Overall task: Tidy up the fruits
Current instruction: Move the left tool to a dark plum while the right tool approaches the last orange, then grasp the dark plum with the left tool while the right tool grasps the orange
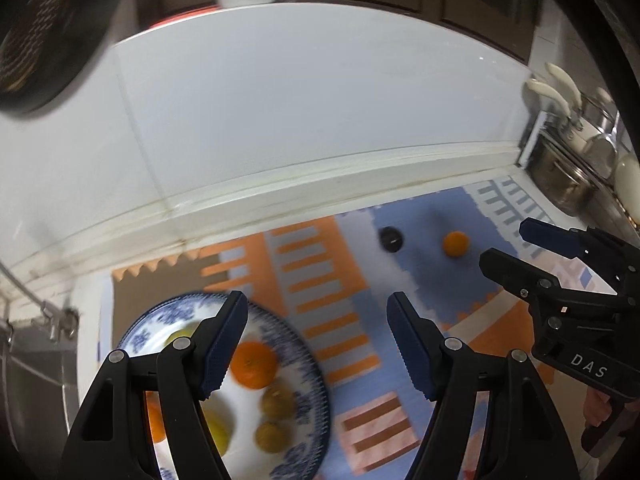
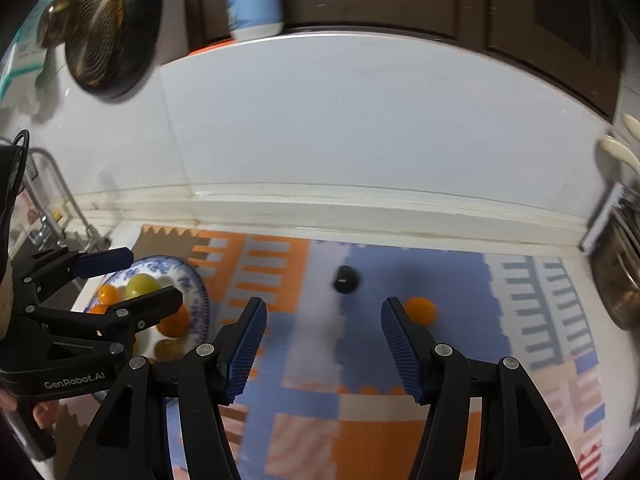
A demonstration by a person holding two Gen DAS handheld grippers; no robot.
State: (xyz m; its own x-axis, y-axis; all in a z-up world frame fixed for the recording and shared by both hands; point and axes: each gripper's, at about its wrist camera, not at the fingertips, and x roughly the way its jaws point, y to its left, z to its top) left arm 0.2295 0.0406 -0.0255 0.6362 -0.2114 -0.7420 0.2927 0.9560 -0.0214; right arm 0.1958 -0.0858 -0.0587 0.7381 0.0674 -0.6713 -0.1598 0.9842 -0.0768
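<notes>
A blue-and-white plate (image 1: 188, 308) at the mat's left holds several fruits: an orange (image 1: 254, 364), greenish-brown fruits (image 1: 276, 402) and yellow ones. It also shows in the right wrist view (image 2: 196, 292). A loose orange (image 1: 455, 244) (image 2: 420, 310) and a dark round fruit (image 1: 391, 239) (image 2: 346, 279) lie on the mat further right. My left gripper (image 1: 316, 344) is open and empty above the plate's right edge. My right gripper (image 2: 322, 346) is open and empty, short of the dark fruit and the loose orange. Each gripper shows in the other's view, the right (image 1: 516, 248) and the left (image 2: 136, 276).
A patterned foam mat (image 1: 352, 280) covers the counter below a white tiled wall (image 1: 300, 100). Steel pots and a utensil rack (image 1: 576, 168) stand at the right. A sink and tap (image 2: 48, 220) are at the left. A dark pan (image 2: 108, 32) hangs upper left.
</notes>
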